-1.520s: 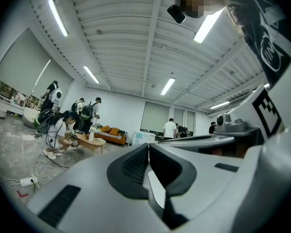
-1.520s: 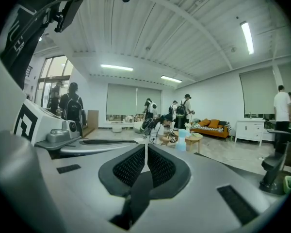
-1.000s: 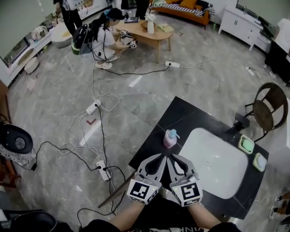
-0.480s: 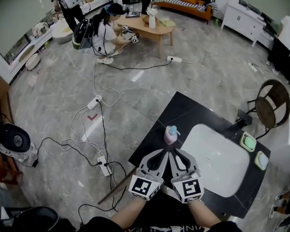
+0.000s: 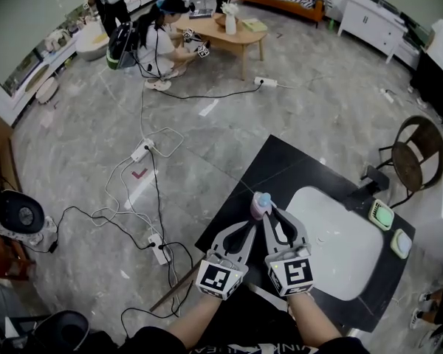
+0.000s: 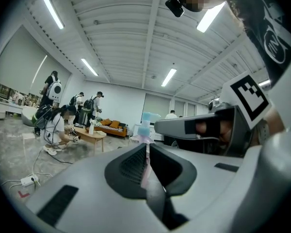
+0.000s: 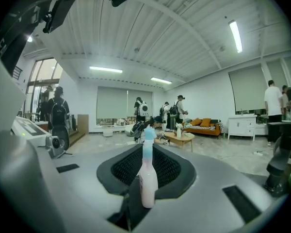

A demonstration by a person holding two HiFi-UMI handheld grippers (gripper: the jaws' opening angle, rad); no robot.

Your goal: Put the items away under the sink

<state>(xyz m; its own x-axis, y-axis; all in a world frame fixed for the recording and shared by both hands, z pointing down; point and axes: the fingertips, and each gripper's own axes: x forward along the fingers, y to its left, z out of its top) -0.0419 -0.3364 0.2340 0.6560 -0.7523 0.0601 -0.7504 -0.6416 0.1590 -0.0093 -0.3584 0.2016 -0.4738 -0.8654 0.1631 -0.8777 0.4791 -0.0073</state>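
1. Item: pink pump bottle with a blue head. It stands upright on the black counter, near the counter's edge and just beside the white sink basin.
2. Right gripper: the tips are close up to the bottle. The jaws are only narrowly parted and have just been opening. The bottle stands ahead of them in line with the gap, with nothing pressed between the pads.
3. Step in hand, as I judge it, is taking hold of the bottle. The jaws need to spread wider than its body. They should come on level and close low on the body, below the pump neck, so it does not tip over the edge.
4. Left gripper: jaws together and empty, alongside the right one and short of the bottle.
5. Pose: both forearms reach out side by side, with the grippers roughly level and the marker cubes uppermost.
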